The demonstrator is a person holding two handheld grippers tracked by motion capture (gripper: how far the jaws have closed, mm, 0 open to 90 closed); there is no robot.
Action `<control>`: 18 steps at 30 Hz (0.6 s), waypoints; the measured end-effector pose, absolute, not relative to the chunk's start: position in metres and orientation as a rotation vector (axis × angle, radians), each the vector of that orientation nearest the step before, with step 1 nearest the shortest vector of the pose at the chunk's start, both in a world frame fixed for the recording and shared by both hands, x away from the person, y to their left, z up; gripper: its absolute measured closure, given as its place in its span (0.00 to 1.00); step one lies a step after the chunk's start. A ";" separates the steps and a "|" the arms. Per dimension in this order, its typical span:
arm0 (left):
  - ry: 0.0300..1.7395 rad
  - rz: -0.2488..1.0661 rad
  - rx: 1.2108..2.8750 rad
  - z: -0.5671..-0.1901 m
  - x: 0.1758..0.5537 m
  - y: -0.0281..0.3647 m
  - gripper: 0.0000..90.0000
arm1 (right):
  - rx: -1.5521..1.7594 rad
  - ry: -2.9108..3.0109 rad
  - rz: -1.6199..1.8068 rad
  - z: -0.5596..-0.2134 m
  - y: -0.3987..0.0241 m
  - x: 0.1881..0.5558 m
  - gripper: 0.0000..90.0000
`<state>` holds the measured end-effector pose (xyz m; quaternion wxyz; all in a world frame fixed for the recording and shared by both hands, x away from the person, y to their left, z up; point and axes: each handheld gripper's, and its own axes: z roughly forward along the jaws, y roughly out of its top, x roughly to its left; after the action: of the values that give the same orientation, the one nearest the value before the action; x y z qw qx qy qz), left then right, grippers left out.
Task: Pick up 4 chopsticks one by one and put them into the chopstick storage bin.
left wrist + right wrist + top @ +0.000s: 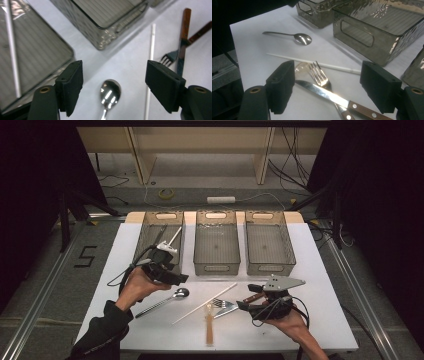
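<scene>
My left gripper [181,279] hovers open just in front of the left bin [142,238]. Through its jaws [115,83] I see the bowl of a metal spoon [110,93] on the white table, with nothing gripped. My right gripper [246,296] is open too [329,85], low over a crossed fork [319,75] and wooden-handled knife [325,94]. A long white stick [205,303] lies between the spoon [170,299] and the fork [223,304]. Another white stick [12,50] lies inside the left bin.
Three smoky clear bins stand in a row at the back; the middle bin [216,268] and the right bin [270,268] hold nothing I can see. A pale wooden utensil [209,330] lies near the table's front edge [225,347]. Cables trail from both grippers.
</scene>
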<state>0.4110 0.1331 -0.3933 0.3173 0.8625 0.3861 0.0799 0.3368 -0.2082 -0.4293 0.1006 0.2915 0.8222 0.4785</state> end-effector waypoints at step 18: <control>0.955 0.134 2.406 -0.430 0.391 0.100 0.40 | 0.857 2.433 1.411 -0.430 -0.208 0.336 0.32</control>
<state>0.3914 0.0997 -0.4297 0.2713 0.8934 0.3547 0.0499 0.3361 -0.2075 -0.4295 0.1003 0.2901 0.8233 0.4775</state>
